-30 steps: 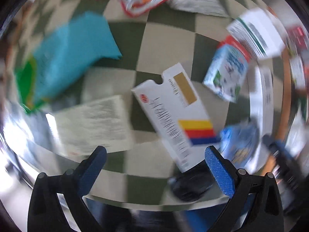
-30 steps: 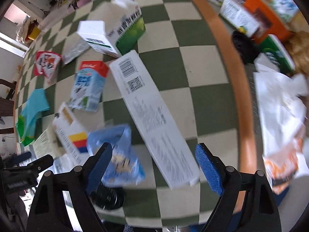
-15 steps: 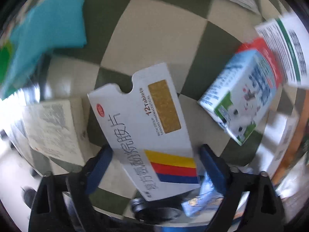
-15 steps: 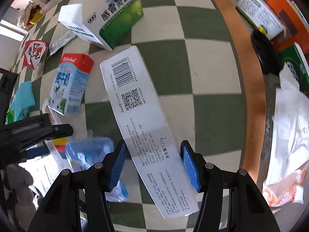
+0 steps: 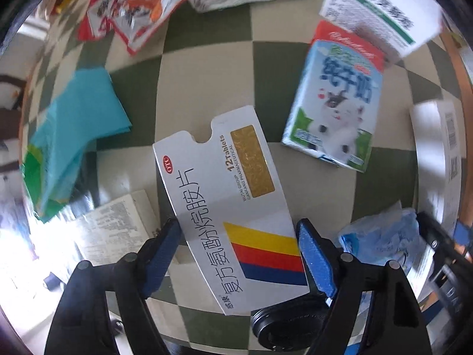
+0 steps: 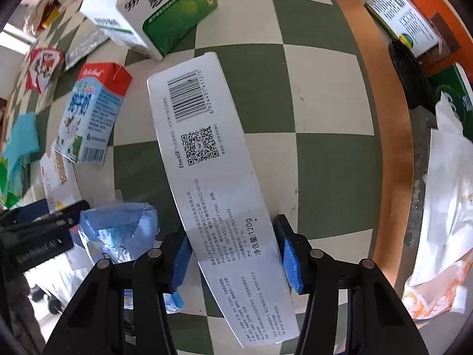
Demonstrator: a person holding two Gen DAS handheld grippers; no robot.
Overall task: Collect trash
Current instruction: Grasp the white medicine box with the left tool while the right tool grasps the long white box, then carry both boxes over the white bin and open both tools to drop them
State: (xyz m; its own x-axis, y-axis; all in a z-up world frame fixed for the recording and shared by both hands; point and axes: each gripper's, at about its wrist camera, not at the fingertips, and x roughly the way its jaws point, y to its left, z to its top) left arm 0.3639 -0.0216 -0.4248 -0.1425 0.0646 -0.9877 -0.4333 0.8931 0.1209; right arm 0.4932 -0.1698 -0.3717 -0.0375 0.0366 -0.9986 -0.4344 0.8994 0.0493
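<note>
Tablet box (image 5: pixel 230 207) lifted off the checkered bench (image 5: pixel 207 68), clamped in the left tool (image 5: pixel 239 254) | long white carton (image 6: pixel 215 177) pinched across its width by the right tool (image 6: pixel 233 251) | both seemingly bound for disposal.

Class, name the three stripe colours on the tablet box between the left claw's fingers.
Yellow, red and blue on the white tablet box, clearest in the left wrist view.

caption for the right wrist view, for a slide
Right hand-held gripper closing around a long white box on the checkered table.
</note>
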